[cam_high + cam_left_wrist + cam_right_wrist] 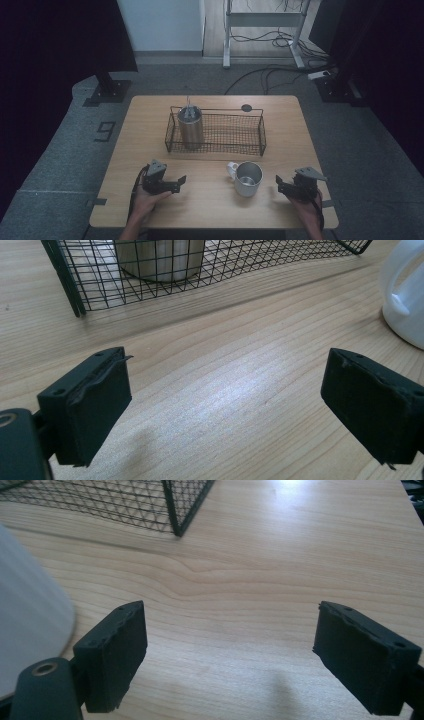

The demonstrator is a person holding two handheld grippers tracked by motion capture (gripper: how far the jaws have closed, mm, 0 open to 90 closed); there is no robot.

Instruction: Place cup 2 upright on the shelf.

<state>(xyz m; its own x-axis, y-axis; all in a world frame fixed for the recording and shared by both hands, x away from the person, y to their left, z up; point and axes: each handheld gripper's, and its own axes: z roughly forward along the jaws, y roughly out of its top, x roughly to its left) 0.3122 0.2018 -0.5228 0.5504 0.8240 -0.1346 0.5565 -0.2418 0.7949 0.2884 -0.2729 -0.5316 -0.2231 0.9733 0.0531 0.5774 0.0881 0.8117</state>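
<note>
From above, the shiny steel mug with a white handle (247,177) stands on the wooden tabletop (210,200) between the left gripper (176,182) and right gripper (281,183); likely light, rigid, slick. The handle looks the safest hold.

Left gripper view: jaws wide apart, empty, mug ahead-right.

Right gripper view: jaws spread, empty, mug just left.

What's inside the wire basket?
A steel cylindrical container stands at the left end of the wire basket, small metal pieces at its top. Its interior is hidden.
</note>
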